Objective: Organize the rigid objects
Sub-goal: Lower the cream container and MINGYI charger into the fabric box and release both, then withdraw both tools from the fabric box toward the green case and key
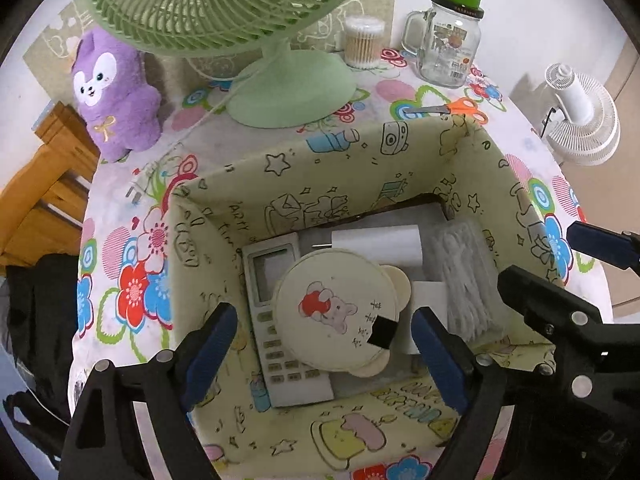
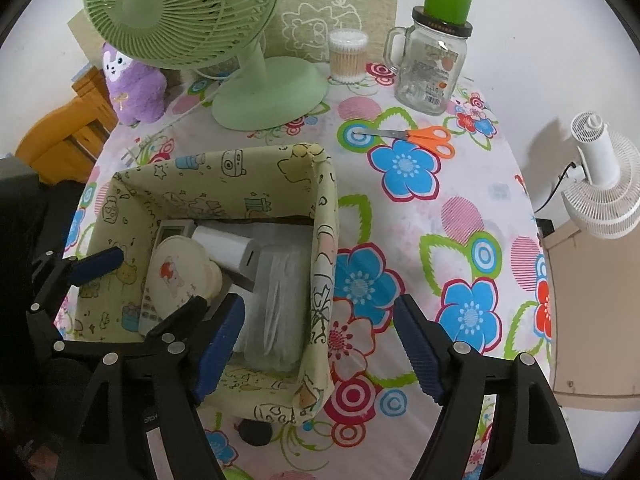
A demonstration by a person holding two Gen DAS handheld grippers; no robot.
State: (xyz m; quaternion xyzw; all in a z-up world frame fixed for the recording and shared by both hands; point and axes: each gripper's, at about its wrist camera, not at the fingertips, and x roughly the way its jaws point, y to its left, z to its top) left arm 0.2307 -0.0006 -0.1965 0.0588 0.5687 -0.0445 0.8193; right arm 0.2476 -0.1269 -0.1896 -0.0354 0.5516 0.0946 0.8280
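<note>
A pale yellow cartoon-print fabric box (image 1: pixel 320 168) (image 2: pixel 324 216) stands on the flowered tablecloth. Inside lie a grey remote control (image 1: pixel 276 344), a round cream case with a bear picture (image 1: pixel 336 312) (image 2: pixel 176 272) on top of it, a white block (image 1: pixel 380 244) (image 2: pixel 228 248) and a clear bag of white sticks (image 1: pixel 464 280) (image 2: pixel 280 300). My left gripper (image 1: pixel 324 356) (image 2: pixel 144 288) hangs open over the round case, its pads apart from it. My right gripper (image 2: pixel 320 346) (image 1: pixel 568 268) is open astride the box's right wall, one finger inside, one outside.
Behind the box stand a green desk fan (image 2: pixel 264 92), a purple plush (image 1: pixel 112 92), a cotton swab tub (image 2: pixel 347 56) and a glass jar mug with a green lid (image 2: pixel 432 68). Orange scissors (image 2: pixel 424 138) lie on the cloth. A white fan (image 2: pixel 600 184) stands off the table's right edge.
</note>
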